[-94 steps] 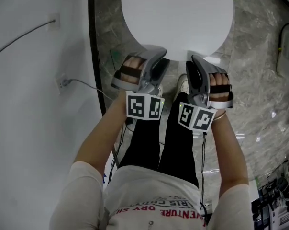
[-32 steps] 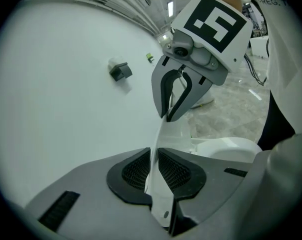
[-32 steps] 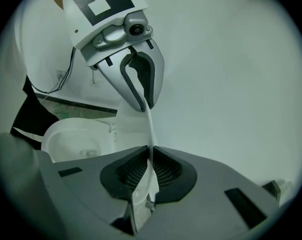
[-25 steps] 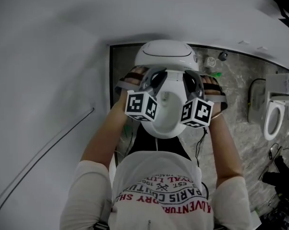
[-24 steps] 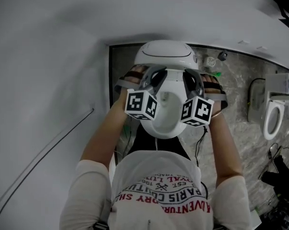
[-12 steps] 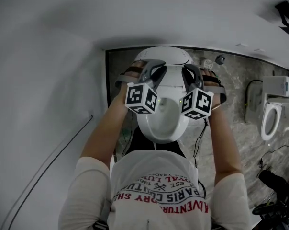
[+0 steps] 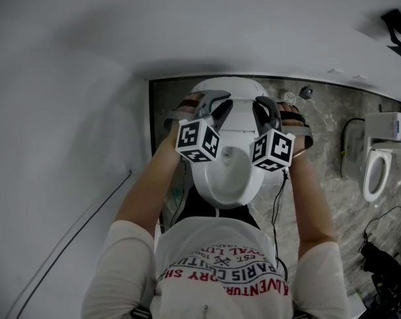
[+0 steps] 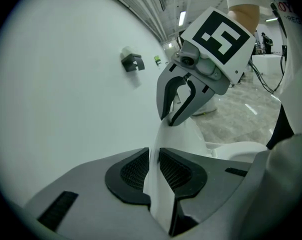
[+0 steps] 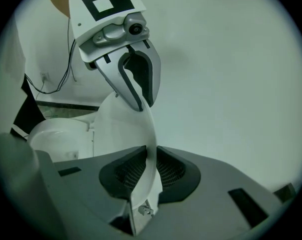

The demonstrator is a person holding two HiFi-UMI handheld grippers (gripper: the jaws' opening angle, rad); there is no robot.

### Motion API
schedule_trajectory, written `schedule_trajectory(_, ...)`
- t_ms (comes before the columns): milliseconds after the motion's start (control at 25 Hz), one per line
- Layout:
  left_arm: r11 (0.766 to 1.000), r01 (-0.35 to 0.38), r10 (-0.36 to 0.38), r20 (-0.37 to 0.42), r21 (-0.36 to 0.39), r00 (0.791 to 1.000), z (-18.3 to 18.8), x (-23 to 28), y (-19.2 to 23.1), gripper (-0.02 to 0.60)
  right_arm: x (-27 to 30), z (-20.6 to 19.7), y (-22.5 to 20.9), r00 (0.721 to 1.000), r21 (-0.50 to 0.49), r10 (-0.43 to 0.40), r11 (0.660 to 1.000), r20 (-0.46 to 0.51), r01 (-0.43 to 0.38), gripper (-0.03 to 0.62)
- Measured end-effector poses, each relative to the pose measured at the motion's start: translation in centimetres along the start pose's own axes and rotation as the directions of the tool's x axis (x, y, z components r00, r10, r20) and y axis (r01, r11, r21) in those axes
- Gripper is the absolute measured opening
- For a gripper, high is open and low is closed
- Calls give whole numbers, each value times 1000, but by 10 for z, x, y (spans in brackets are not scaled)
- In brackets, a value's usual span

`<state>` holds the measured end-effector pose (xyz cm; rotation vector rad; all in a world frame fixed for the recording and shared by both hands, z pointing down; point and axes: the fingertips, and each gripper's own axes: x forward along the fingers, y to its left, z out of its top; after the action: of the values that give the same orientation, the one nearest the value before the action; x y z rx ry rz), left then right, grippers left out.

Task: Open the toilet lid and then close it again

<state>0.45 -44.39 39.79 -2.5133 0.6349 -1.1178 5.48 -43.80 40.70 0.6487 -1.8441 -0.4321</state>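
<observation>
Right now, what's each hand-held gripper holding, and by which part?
Both clamp the raised white plastic toilet lid by its rim: left hand-held gripper on one side edge, jaws just opening slightly; right hand-held gripper on the other.

The scene is being looked down on steeply from overhead by the head view, at some distance. Each gripper view is being aimed closely along its own jaws, from opposite sides — the raised toilet lid [image 8: 160, 204] is being shared by all three views.

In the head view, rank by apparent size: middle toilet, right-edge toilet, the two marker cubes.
1. Middle toilet.
2. Right-edge toilet, though it stands farther away.
3. Left marker cube and right marker cube, alike.
</observation>
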Motion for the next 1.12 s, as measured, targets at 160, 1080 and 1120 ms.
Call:
schedule_trajectory(160, 999, -37, 37, -12, 33, 999, 2, -5, -2, 71, -5, 1, 1, 1000, 79, -13, 997, 19, 12, 31)
schedule_trajectory(1080, 860, -212, 327, 184, -464, 927, 80, -177, 0, 9, -179, 52, -23, 951, 611, -256, 785, 171, 101, 29)
schedule_trajectory(1120, 838, -221, 358, 197, -498, 913, 84, -190, 1, 9, -189, 55, -21, 946, 660, -270, 746, 178, 88, 29)
